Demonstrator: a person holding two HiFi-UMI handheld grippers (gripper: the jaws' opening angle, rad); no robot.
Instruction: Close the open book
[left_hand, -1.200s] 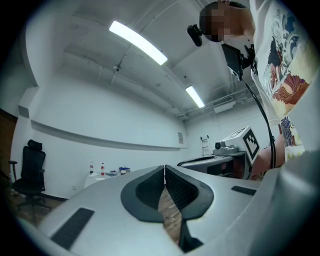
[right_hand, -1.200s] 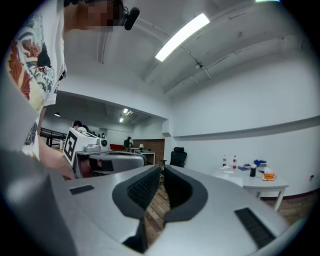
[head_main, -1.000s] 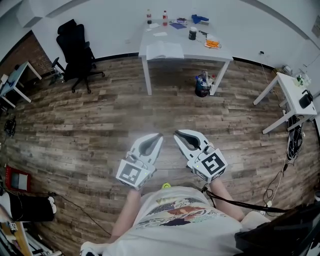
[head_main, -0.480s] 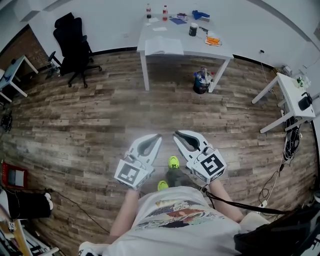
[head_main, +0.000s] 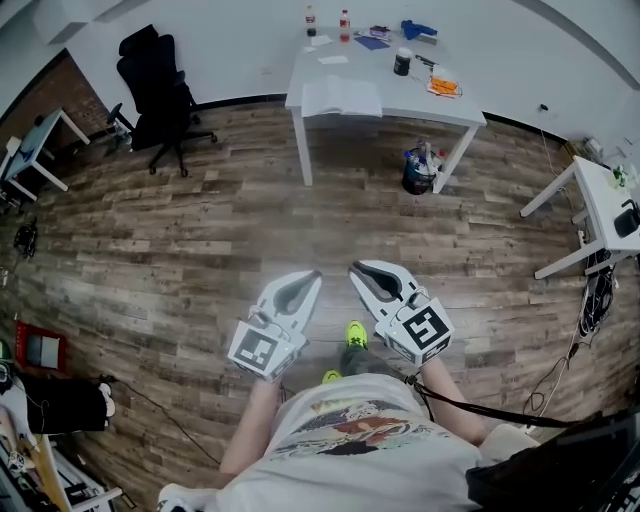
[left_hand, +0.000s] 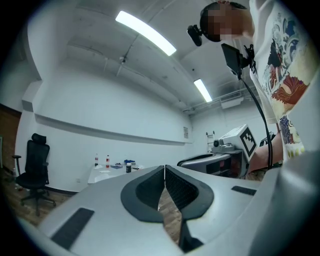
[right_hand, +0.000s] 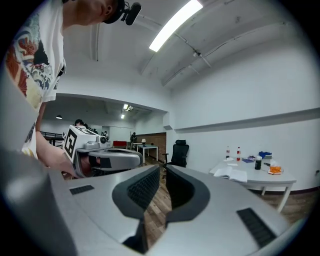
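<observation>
The left gripper (head_main: 305, 280) and right gripper (head_main: 362, 272) both have their jaws together on nothing and are held side by side over the wooden floor (head_main: 200, 230). The open book (head_main: 342, 98) lies flat on the white table (head_main: 415, 98), well apart from them. Small as it shows, it seems light, with limp pages. Lift one cover's outer edge and fold it over the spine.

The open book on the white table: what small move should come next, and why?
Probably a step toward the table: the book lies open far across the floor, while the left gripper and right gripper, shut and empty, are near the person's body.
</observation>
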